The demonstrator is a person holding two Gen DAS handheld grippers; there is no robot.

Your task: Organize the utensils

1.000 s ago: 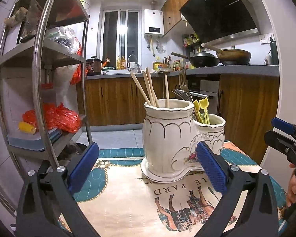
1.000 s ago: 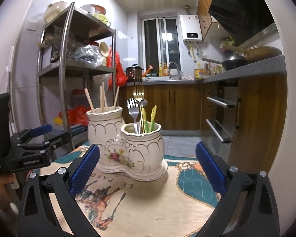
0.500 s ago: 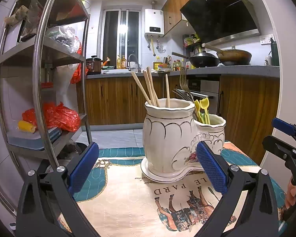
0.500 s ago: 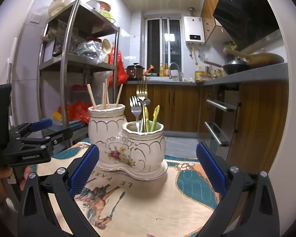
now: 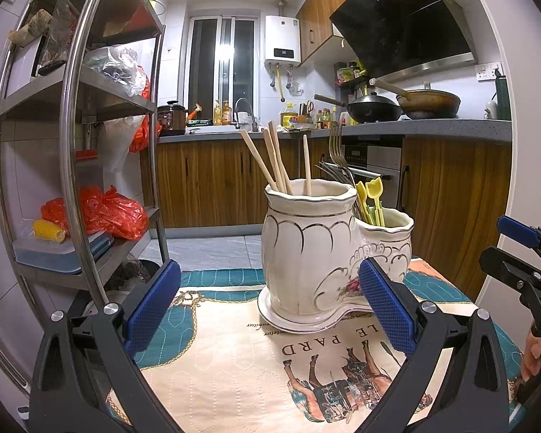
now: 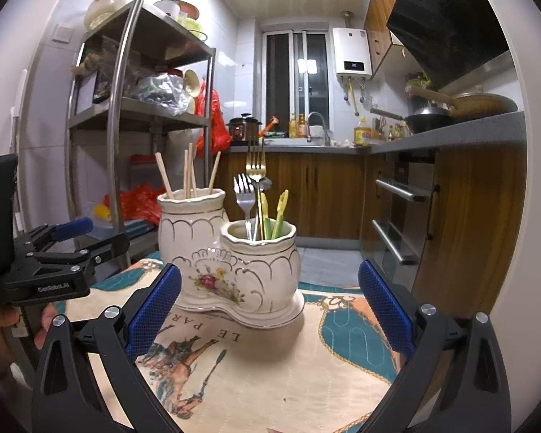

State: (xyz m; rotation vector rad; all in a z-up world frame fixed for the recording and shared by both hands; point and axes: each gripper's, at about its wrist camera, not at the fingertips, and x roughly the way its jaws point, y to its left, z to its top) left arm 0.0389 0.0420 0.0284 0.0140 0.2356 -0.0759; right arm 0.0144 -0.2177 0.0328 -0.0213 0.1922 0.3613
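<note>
I count four wooden chopsticks in the tall pot, two forks and two yellow-green plastic picks in the short pot. That's two joined pots on one printed cloth. Two woks on my counter.

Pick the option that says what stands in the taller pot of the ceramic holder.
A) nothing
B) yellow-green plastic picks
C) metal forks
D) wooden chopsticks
D: wooden chopsticks stick up from the taller pot, while the forks and plastic picks stand in the shorter pot joined beside it.
</note>
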